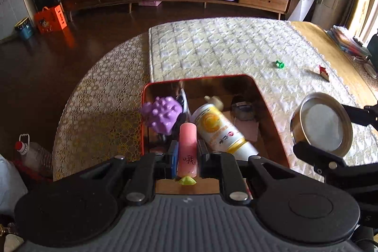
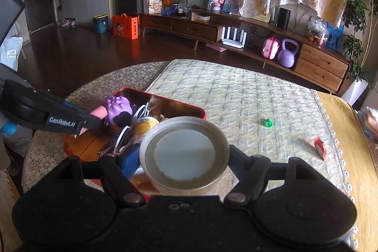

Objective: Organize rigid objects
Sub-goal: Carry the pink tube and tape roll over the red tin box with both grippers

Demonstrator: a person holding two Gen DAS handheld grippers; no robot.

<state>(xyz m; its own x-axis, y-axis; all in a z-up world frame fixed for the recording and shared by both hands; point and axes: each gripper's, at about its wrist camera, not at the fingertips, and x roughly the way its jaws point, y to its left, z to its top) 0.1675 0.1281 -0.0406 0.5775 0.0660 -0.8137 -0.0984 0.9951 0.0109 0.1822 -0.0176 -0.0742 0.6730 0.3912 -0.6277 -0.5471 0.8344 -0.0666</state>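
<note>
Left hand-held gripper (image 1: 187, 155) clamps pink tube (image 1: 187, 148) (above red tin (image 1: 264, 96)).

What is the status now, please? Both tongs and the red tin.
Left tongs shut on pink tube, over red tin. Right tongs shut on metal bowl, beside tin. Green toy and red piece loose on cloth.

Round table (image 1: 94, 110) under lace cloth, pale quilted mat (image 1: 224, 46) centre; on mat: red metal tin (image 1: 267, 100) lower centre, small green plastic piece (image 1: 280, 64) and red wrapper (image 1: 323, 71) right.
</note>
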